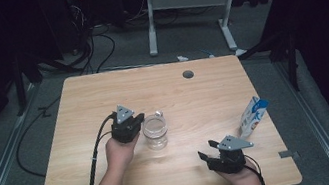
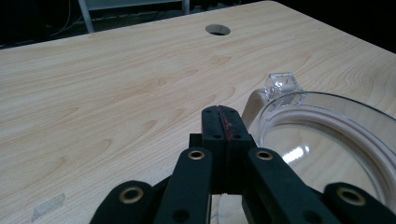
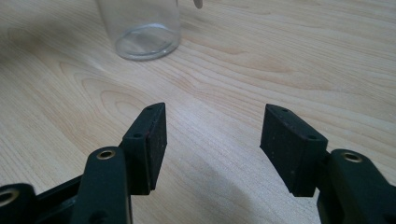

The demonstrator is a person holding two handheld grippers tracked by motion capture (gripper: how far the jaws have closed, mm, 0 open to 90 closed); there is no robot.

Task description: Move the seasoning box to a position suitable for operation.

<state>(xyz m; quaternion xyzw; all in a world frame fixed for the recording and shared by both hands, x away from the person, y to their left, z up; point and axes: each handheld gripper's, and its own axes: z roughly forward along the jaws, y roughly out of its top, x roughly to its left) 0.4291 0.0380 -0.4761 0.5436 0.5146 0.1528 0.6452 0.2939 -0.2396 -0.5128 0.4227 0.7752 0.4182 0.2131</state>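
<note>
A: left tongs status?
B: jaws pressed together, nothing between them. In the left gripper view they sit just beside the rim of the clear jug, at its 9 o'clock

A: jug position?
B: upright near the middle of the counter, handle up at 12 o'clock in the high view. Left tongs at its 9 o'clock; can't tell from above if they touch the wall

A: right tongs?
B: jaws wide apart, bare counter between them. High view puts them at 4 o'clock from the jug, well apart from it. Jug base shows at 11 o'clock in the right gripper view

A: anything else on the counter?
B: blue and white carton near the right edge, 1 o'clock from the right tongs. Round cable hole at 12 o'clock near the far edge
</note>
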